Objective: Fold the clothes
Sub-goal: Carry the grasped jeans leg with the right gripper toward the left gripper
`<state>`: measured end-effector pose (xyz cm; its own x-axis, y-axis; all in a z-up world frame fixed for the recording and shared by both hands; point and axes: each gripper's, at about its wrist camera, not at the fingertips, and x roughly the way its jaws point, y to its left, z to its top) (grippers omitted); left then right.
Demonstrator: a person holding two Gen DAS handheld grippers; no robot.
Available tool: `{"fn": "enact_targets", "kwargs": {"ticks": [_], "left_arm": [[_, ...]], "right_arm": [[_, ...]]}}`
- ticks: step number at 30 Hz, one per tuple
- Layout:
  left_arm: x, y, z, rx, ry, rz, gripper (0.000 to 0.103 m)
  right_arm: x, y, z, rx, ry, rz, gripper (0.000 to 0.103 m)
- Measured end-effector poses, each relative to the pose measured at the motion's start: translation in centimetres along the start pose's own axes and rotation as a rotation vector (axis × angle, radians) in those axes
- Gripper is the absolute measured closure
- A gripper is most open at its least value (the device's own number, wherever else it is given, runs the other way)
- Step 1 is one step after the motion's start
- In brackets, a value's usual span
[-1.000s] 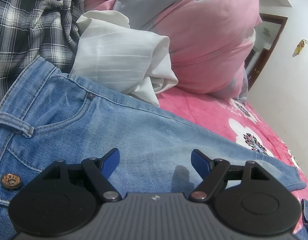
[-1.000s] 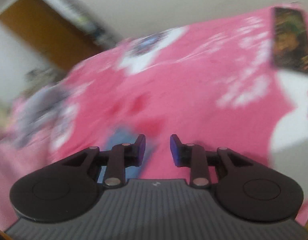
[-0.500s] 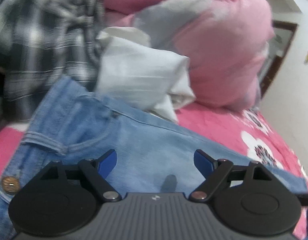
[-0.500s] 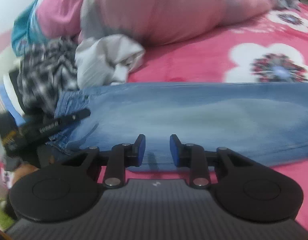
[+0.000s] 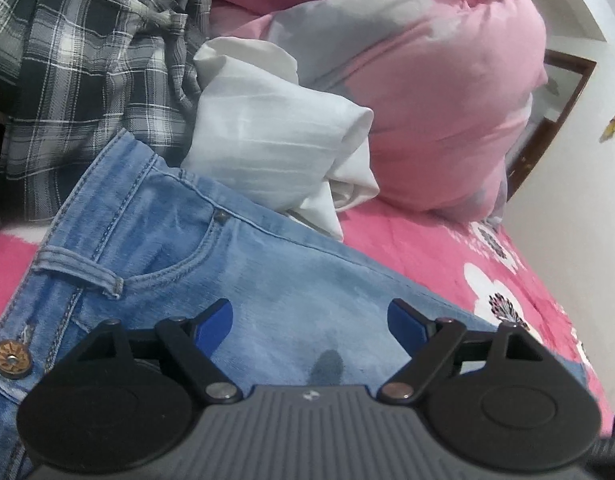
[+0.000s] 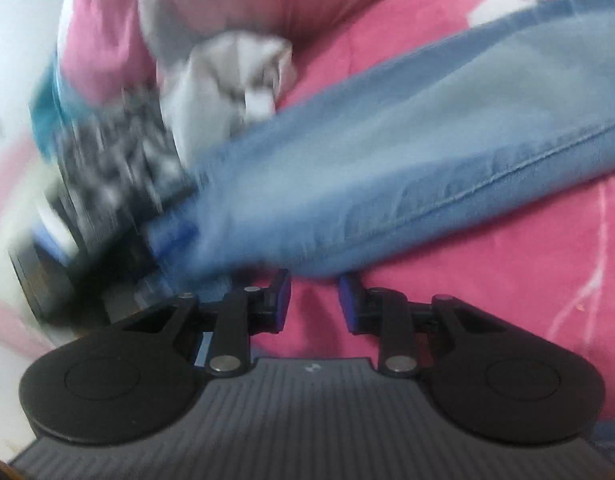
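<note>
A: Where are the jeans (image 5: pixel 267 280)?
B: Flat across the pink bedspread (image 5: pixel 447 248), waistband beside the plaid shirt (image 5: pixel 87 80) and white garment (image 5: pixel 267 140).
A: The tools?
B: Left gripper (image 5: pixel 309 320) has just been opening, wide over the denim, gripping nothing. Right gripper (image 6: pixel 314 300), narrowly parted and empty, sits at the jeans' near edge over bare bedspread.

Bedroom at home, I reckon: my claws over bed (image 5: pixel 419 240) with pink flowered sheet, puffy pink duvet (image 5: pixel 447 120), heaped clothes (image 5: pixel 87 80), wooden door frame (image 5: pixel 555 112) beyond.
</note>
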<state>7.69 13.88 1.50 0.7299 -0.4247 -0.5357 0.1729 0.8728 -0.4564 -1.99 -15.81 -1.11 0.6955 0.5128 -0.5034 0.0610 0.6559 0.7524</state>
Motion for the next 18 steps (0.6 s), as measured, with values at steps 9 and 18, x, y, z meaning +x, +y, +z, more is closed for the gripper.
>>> {"fn": "enact_targets", "kwargs": {"ticks": [9,18], "left_arm": [[0.3,0.0,-0.1,-0.004,0.018,-0.014,0.017],[0.8,-1.3,-1.0,0.085,0.036,-0.018,0.016]], "right_arm": [[-1.0,-0.7,0.1,0.125,-0.154,0.186,0.076],[-0.9,-0.7,1.4,0.186,-0.143,0.351,0.089]]}}
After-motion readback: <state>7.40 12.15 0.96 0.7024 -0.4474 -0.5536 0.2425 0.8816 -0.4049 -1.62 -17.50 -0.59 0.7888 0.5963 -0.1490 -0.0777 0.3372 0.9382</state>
